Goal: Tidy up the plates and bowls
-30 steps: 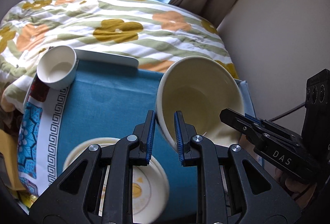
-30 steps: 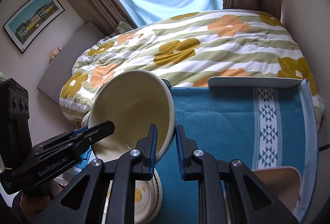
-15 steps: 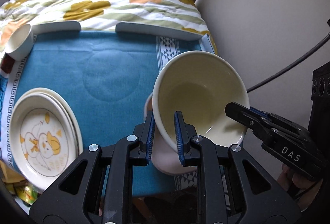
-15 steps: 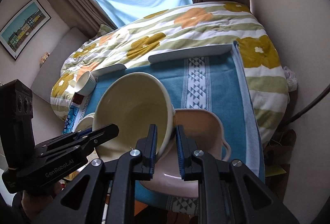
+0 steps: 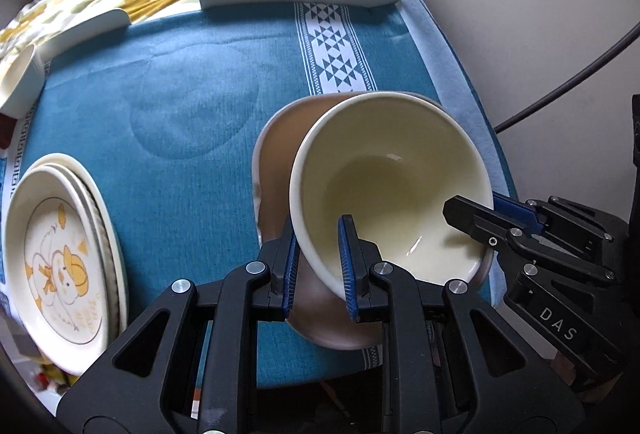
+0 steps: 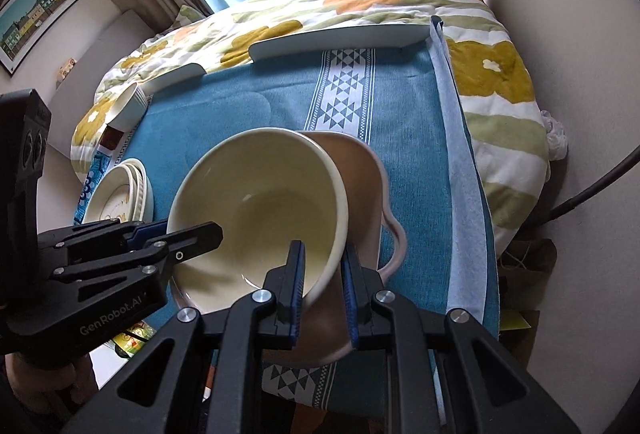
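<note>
Nesting is in hand: left gripper (image 5: pixel 318 260) and right gripper (image 6: pixel 322 284) each pinch the cream bowl's (image 5: pixel 390 186) rim above the pink bowl (image 6: pixel 360 170); next, I judge, lower and release.

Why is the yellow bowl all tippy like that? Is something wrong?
The yellow bowl is tilted because the left claw and the right claw each pinch its rim, holding it over the pink dish. Nothing looks spilled or broken. The only untidy thing is the small white cup lying on its side at the table's far edge.
</note>
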`<state>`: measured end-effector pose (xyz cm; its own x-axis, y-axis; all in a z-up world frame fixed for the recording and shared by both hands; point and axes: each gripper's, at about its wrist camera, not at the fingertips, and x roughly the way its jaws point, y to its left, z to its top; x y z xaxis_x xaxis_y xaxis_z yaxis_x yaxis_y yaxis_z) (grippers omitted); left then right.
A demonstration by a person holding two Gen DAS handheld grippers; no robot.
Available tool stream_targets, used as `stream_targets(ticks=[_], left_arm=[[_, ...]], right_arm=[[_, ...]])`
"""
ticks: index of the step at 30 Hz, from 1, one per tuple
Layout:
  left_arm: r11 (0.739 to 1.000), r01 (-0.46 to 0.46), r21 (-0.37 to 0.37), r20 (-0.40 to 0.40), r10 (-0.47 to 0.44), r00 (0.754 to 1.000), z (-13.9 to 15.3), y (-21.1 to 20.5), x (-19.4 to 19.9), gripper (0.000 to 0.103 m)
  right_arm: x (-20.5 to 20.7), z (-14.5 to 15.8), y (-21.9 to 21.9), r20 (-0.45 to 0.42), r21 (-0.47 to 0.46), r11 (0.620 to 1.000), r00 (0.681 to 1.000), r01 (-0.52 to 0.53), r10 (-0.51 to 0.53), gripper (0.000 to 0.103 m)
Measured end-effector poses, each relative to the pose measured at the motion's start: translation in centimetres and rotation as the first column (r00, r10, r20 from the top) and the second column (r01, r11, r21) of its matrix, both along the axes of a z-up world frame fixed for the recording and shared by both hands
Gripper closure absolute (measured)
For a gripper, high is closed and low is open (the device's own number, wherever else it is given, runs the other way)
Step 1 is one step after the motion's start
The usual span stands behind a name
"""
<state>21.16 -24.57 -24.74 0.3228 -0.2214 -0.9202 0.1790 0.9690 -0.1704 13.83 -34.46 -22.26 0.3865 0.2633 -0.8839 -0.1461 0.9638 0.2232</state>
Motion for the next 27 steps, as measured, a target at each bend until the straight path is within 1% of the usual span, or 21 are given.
stream_targets(ticks=[2,6,8,13,22,27], left_arm=[[1.000,-0.001,0.014,-0.006,0.001,1.000,-0.5,-0.2,0.1,0.087],[1.000,0.001,0.025,-0.012,-0.001,1.000,-1.1,-0.4,0.3,0.087],[0.999,0.000,0.039,-0.010,0.001,1.000,-1.3,-0.4,0.2,0.087],[0.999,-0.004,0.044,-0.003,0.004,1.000,-1.2,-0.5,0.6,0.087],[0.998,-0.010,0.060,0.014,0.009,1.000,-0.4,-0.4,0.3,0.087],[0.999,-0.010,0.048,0.044,0.008,0.999,0.9,0.0,0.0,0.087]], right_arm=[[0.1,-0.2,0.1,-0.001,-0.016,1.000,1.000,-0.011,0.011,0.087],[0.2,-0.7,0.0,-0.012,-0.019,1.000,1.000,-0.019,0.018,0.087],[0.2,-0.9,0.1,-0.014,-0.017,1.000,1.000,-0.026,0.025,0.087],[0.2,-0.9,0.2,-0.012,-0.019,0.999,0.999,-0.032,0.032,0.087],[0.2,-0.7,0.1,-0.016,-0.006,1.000,1.000,-0.023,0.022,0.087],[0.1,0.2,-0.6,0.015,0.014,1.000,1.000,0.003,-0.003,0.087]])
